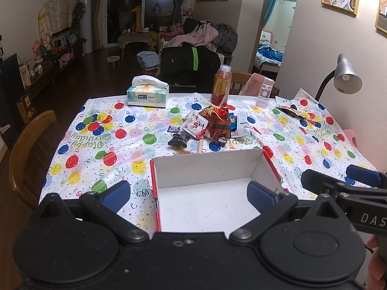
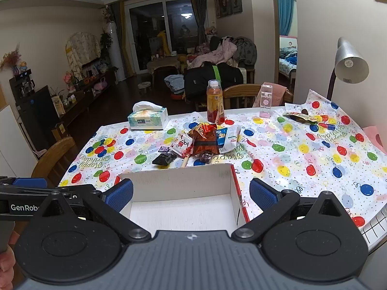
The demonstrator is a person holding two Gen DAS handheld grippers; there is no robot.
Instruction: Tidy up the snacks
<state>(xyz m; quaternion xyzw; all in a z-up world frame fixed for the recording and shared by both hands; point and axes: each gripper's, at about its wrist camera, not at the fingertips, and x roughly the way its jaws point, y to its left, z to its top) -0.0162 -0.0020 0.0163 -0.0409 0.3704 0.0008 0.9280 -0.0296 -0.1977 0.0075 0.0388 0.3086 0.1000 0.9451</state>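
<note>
A white box with red outer sides (image 1: 208,166) (image 2: 176,181) stands open and empty on the balloon-print tablecloth, just in front of both grippers. Beyond it lies a pile of snacks (image 1: 210,125) (image 2: 203,140): a red-orange crinkly packet (image 1: 219,123), a white packet with red print (image 1: 194,123), a black wrapper (image 1: 179,141), a white and blue pouch (image 2: 228,136). My left gripper (image 1: 188,197) hangs open over the box's near edge. My right gripper (image 2: 191,194) is open too, over the box's right half. Neither holds anything.
At the table's far side stand a tissue box (image 1: 147,94) (image 2: 148,118), an orange drink bottle (image 1: 220,84) (image 2: 214,101) and a clear pink container (image 1: 264,93). Another snack packet (image 2: 301,117) lies far right below a grey lamp (image 2: 350,65). A wooden chair (image 1: 26,149) is at the left.
</note>
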